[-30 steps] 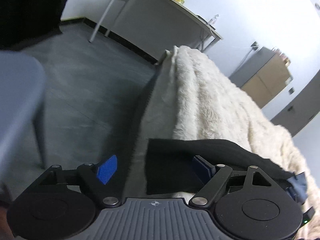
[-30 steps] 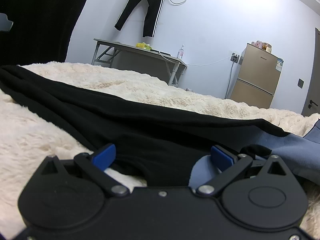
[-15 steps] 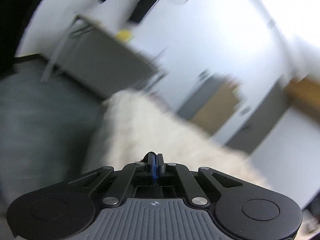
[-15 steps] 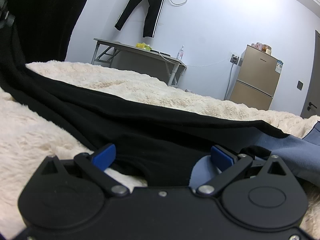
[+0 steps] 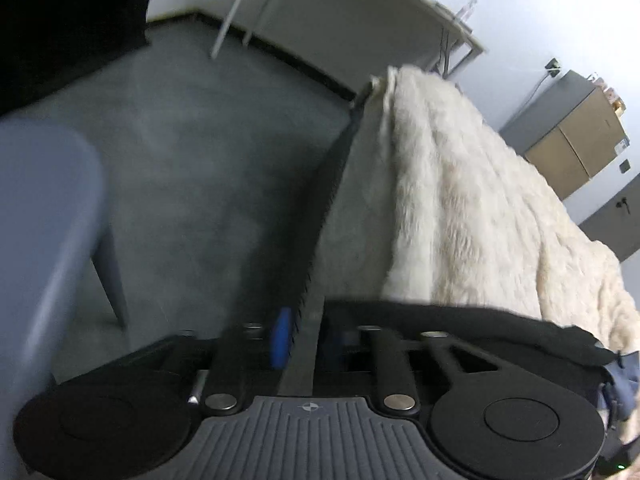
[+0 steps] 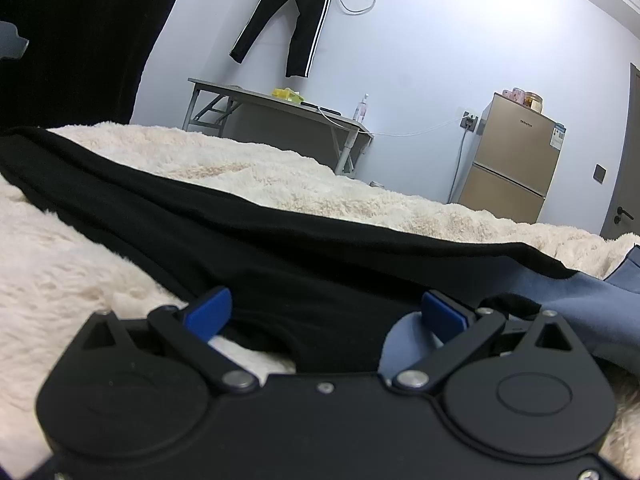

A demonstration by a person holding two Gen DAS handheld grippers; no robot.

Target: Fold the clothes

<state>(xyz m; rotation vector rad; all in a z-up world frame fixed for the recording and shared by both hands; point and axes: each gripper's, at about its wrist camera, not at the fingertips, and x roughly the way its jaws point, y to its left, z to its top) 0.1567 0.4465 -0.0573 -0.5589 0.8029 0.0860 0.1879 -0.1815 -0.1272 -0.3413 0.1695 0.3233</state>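
Black knit garment (image 6: 280, 248) lying flat across cream fleece bed cover (image 6: 280, 168), right gripper (image 6: 326, 312) spread over its hem; left gripper (image 5: 302, 336), pinched shut half a second ago, now parted at the corner: likely just released

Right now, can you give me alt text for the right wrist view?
The open right tool rests low over a black garment spread on a cream fluffy blanket, blue cloth at right. Behind: table, fridge, hanging trousers.
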